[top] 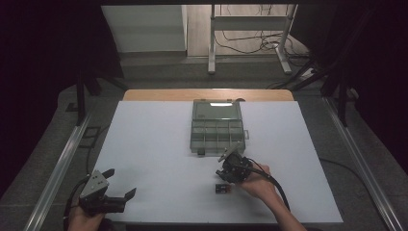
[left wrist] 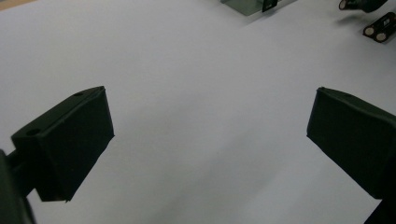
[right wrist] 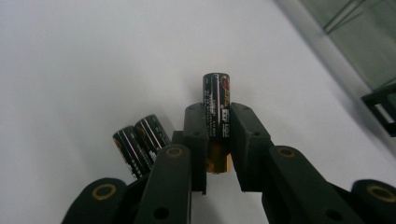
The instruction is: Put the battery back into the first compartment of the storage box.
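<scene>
Setting: a white tabletop [top: 159, 159] seen from above, with a dark floor around it and a pale wooden strip along its far edge.
Organiser box: a grey-green clear plastic compartment box [top: 217, 127] lies open near the far middle of the tabletop, its lid folded back away from the person.
Right hand-held gripper [top: 230, 161]: held in the person's right hand [top: 259, 183], just in front of the box's near edge, and tilted toward the box.
Right grip: in the right gripper view, its two black jaws are pinched on a black cylindrical battery with red lettering [right wrist: 215, 106], which stands up between them with its top end clear of the jaw tips.
Loose batteries: two more black cylindrical batteries [right wrist: 140, 142] lie side by side, touching, on the tabletop just beside the right hand-held gripper, on the person's side of it.
Left hand-held gripper [top: 120, 182]: held low at the near left corner, well apart from the box.
Left grip: jaws spread wide, with bare tabletop between them.
</scene>
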A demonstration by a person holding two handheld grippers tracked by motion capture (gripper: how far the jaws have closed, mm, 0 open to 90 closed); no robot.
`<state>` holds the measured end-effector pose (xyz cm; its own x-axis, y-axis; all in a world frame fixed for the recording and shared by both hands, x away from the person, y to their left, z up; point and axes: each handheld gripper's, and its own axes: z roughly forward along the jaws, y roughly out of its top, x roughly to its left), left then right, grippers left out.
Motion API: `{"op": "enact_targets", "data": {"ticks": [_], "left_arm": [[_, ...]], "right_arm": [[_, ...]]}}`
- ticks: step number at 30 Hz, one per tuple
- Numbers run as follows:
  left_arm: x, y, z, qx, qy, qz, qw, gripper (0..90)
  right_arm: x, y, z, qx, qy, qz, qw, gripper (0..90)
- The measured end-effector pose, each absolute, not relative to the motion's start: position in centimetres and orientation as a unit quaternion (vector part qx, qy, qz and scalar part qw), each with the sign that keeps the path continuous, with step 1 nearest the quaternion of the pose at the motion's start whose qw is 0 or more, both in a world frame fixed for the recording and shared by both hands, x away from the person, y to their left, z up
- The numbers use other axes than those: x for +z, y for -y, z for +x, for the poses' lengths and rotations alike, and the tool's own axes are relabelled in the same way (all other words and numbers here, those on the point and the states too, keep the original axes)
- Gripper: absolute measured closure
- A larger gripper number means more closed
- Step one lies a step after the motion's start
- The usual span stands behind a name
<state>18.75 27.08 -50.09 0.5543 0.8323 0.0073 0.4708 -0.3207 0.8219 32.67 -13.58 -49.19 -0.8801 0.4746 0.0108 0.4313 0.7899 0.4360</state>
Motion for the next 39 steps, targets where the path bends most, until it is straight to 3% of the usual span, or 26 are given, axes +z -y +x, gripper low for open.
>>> {"op": "enact_targets", "data": {"ticks": [8,39], "left_arm": [[-50.1,-27.0,18.8,0.224,-0.414,0.785,0.403,1.4],[-50.1,-26.8,18.8,0.226,-0.411,0.790,0.394,1.5]], "right_arm": [[-48.1,14.2,33.2,0.267,-0.926,0.265,0.031,76.6],[-45.5,12.4,37.5,0.326,-0.896,0.292,0.076,76.6]]}}
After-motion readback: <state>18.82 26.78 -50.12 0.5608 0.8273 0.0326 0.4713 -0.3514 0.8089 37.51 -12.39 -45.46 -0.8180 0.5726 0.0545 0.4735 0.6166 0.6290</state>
